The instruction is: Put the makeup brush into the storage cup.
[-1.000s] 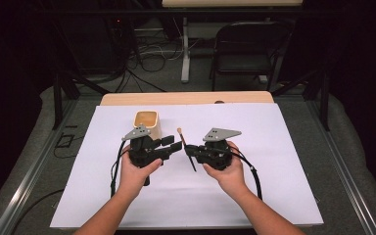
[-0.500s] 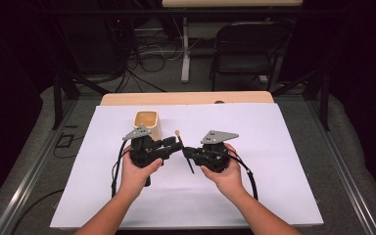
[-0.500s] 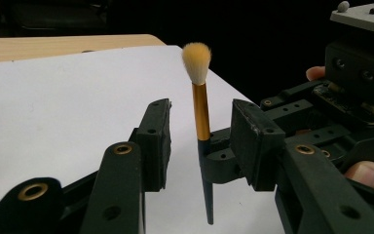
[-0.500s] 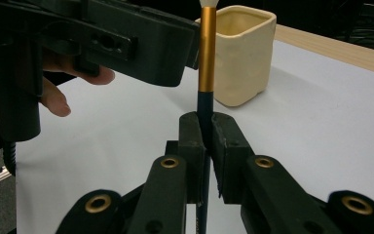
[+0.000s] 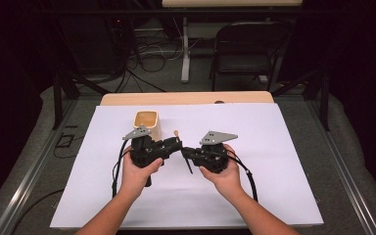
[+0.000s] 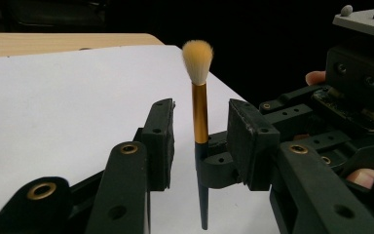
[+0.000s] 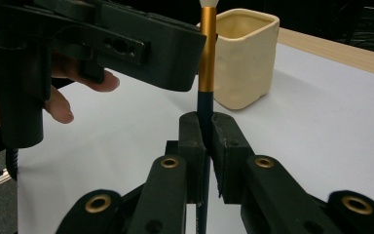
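Observation:
A make-up brush [image 6: 199, 112] with a dark handle, a gold ferrule and pale bristles stands nearly upright above the white sheet. My right gripper [image 7: 204, 124] is shut on its dark handle, seen in the high view as right gripper [image 5: 186, 152]. My left gripper [image 6: 202, 139] faces it, with the ferrule between its jaws and a gap on both sides. Those jaws have just been closing, and the pads [image 6: 163, 141] stand clear of the brush. In the high view the left gripper [image 5: 172, 145] meets the right one mid-table, and the brush [image 5: 189, 165] slants between them.
A cream square cup [image 5: 146, 121] stands open-topped on the white sheet [image 5: 274, 186] just behind the left hand; the right gripper view has the cup [image 7: 243, 53] behind the brush. The wooden table edge [image 5: 186, 98] runs along the back. A dark chair stands beyond it.
The left gripper's jaws have drawn closer together around the brush. Both hands have kept their places, and the right gripper still holds the brush.

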A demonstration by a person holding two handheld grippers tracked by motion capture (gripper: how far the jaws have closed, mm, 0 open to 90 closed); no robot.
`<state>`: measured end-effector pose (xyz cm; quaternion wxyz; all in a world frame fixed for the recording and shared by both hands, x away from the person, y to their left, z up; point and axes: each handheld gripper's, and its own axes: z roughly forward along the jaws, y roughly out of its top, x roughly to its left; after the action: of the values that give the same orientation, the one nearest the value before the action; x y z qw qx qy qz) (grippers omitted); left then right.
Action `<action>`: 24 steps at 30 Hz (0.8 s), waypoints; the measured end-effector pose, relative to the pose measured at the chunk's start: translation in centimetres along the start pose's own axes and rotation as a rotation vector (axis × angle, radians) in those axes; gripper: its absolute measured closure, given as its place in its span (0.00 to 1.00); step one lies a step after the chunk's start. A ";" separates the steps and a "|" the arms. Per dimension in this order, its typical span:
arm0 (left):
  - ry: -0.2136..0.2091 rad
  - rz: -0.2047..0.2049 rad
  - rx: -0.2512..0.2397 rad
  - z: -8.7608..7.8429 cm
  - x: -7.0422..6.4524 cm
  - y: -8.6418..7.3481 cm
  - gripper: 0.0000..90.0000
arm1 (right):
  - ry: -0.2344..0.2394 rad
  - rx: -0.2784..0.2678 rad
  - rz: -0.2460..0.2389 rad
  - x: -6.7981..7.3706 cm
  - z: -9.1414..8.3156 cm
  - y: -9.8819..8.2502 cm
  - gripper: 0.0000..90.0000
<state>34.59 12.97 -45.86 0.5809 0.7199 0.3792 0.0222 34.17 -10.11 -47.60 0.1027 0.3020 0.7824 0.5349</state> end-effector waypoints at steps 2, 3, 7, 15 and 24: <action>-0.003 -0.006 0.001 0.0 0.0 0.0 0.71 | 0.001 -0.002 0.000 0.1 0.0 0.0 0.92; -0.003 -0.009 0.000 0.0 0.0 0.0 0.72 | 0.002 -0.003 0.000 0.1 0.0 0.0 0.92; -0.006 -0.017 0.001 0.0 0.1 0.0 0.73 | 0.005 -0.001 -0.002 0.2 0.2 -0.1 0.92; -0.012 -0.032 0.003 0.0 0.1 -0.1 0.76 | 0.007 0.001 -0.004 0.3 0.4 -0.1 0.92; -0.018 -0.060 -0.006 -0.1 0.3 -0.1 0.80 | 0.007 0.004 -0.010 0.5 0.5 -0.2 0.92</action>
<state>34.72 13.23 -46.07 0.5868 0.7067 0.3952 -0.0006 33.97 -9.46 -47.90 0.1021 0.2966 0.7851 0.5341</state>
